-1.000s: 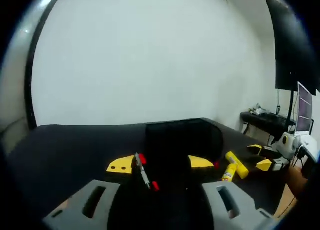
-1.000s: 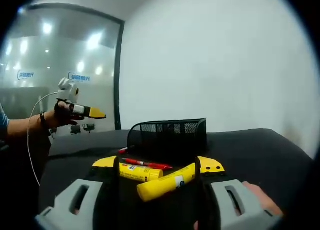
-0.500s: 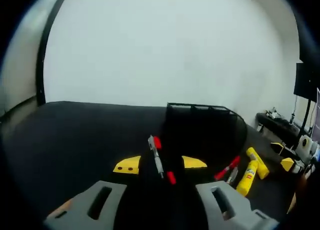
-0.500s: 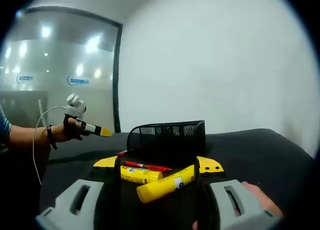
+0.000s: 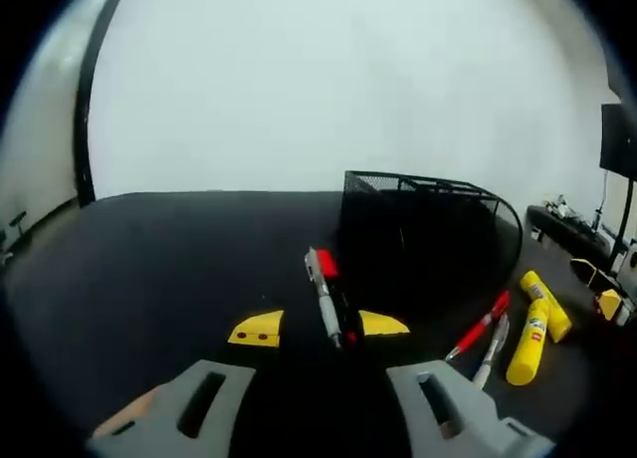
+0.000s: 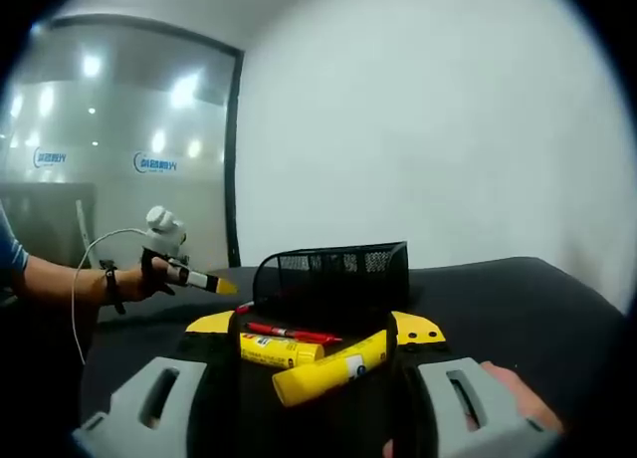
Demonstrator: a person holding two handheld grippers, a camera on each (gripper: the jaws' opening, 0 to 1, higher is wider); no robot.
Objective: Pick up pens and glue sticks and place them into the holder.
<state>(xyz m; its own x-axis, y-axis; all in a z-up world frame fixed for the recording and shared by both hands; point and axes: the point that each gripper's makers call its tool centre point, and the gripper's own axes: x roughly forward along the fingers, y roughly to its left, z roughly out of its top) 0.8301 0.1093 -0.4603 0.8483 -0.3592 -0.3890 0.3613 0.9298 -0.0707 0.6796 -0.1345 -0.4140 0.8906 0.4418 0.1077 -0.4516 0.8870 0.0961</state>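
A black mesh holder (image 5: 428, 229) stands on the black table (image 5: 149, 269). Just left of it lies a grey pen with a red clip (image 5: 323, 301), and my left gripper (image 5: 320, 327) hovers open with that pen showing between its yellow tips. Right of the holder lie a red pen (image 5: 480, 327), a pale pen (image 5: 493, 343) and two yellow glue sticks (image 5: 530, 341). In the right gripper view the holder (image 6: 333, 269) is ahead. My right gripper (image 6: 317, 329) is open low over the two glue sticks (image 6: 328, 365) and a red pen (image 6: 294, 332). The left gripper (image 6: 204, 279) hangs in the air left of the holder.
A person's arm (image 6: 70, 284) holds the left gripper, with a white cable trailing from it. A hand (image 6: 513, 390) shows at the right gripper's base. A plain wall rises behind the table. A glass partition (image 6: 119, 149) stands to the left.
My left gripper has come down and moved closer to the table beside the holder, so the grey pen and holder now look nearer. The right gripper has stayed still.
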